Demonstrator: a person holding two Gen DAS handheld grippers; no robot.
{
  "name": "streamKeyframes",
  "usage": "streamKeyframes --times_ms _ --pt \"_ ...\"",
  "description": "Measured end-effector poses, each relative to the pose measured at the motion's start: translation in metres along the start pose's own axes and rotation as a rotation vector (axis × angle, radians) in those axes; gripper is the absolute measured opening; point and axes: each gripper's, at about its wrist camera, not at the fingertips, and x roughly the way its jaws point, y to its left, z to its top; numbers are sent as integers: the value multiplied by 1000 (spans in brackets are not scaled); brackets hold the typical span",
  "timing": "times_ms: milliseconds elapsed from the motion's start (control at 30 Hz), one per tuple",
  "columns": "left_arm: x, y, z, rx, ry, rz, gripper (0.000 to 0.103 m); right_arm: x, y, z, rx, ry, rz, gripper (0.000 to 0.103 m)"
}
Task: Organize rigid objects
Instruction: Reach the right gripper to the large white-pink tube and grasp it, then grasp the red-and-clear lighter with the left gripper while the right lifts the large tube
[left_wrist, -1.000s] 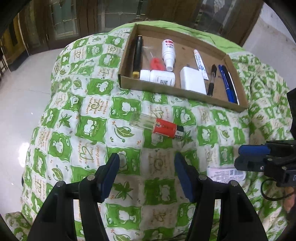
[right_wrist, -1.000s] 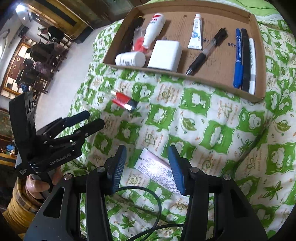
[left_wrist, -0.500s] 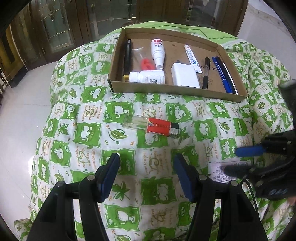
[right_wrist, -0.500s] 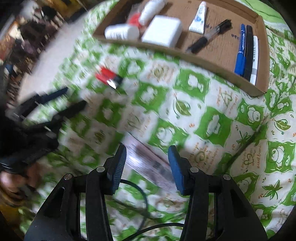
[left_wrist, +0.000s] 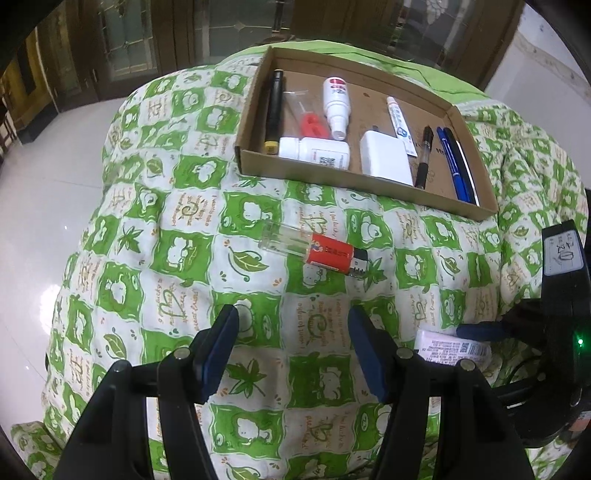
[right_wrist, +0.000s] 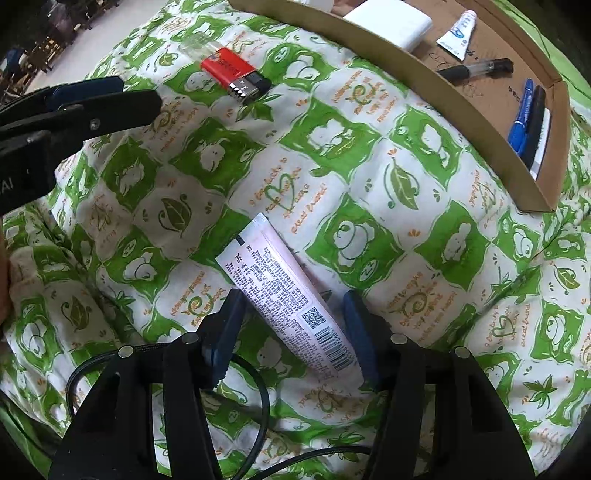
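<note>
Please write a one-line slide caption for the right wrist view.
Right gripper, jaws opening, straddles a pale printed tube lying on the green-and-white quilt.

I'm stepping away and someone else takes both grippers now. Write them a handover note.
Left gripper: open, empty, hovering over the quilt just short of the lighter.
Right gripper: pointing down, jaws opening around the pale tube; tube lies on the quilt between the fingers, not gripped.
Done: cardboard tray already holds pens, a marker, a spray bottle, a pill bottle, a white charger block, a small tube and a red item.
Left: tube and lighter remain outside the tray. Probably close on the tube, carry it to the tray, then fetch the lighter.
</note>
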Motion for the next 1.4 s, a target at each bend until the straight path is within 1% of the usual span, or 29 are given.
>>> streamKeyframes --times_ms 67,133,167,200,267,367,400,467,533,667,767,800,867,900,967,1033,1133,1233,1300,1400 --pt "0 2 0 -13 4 -8 62 -1 -3 2 11 -3 -1 52" --pt "1 3 0 -22 8 -11 62 -2 -6 2 21 -6 -3 48" --pt "2 4 0 -25 11 -12 62 -4 -11 4 31 -9 -6 44" --pt "2 4 0 -29 15 -12 62 -6 -15 5 56 -22 -18 38" --pt "4 4 0 -33 22 -12 62 -14 -34 8 114 -50 -39 32" --pt "8 5 2 -41 35 -6 62 -27 -64 10 257 -127 -48 26" --pt "11 5 6 -50 47 8 62 -31 -71 10 288 -148 -38 26" --pt "15 4 14 -65 51 42 62 -37 -86 11 355 -194 29 26" --pt "20 0 24 -85 55 34 62 -37 -93 13 389 -212 86 26" --pt "34 -11 41 -157 86 19 62 -34 -104 16 428 -202 117 26" --pt "49 -23 46 -205 108 92 62 -33 -110 12 460 -202 142 26" --pt "53 -28 48 -215 108 126 62 -33 -111 6 461 -202 142 26" --pt "57 -34 51 -220 106 167 62 -30 -112 2 456 -186 129 28" --pt "58 -36 52 -220 106 180 62 -29 -107 1 454 -176 124 29" --pt "58 -35 52 -217 99 186 57 -27 -106 0 452 -161 115 29" --pt "55 -29 49 -197 91 185 39 -29 -108 -1 453 -162 112 29" --pt "47 -13 43 -182 87 143 26 -30 -113 -2 465 -158 103 29" --pt "40 -6 37 -145 76 113 25 -30 -110 -3 458 -148 85 29" --pt "35 -4 30 -109 60 107 26 -28 -107 -4 445 -141 71 39" --pt "32 -4 21 -83 41 123 27 -24 -100 -5 416 -122 34 40"
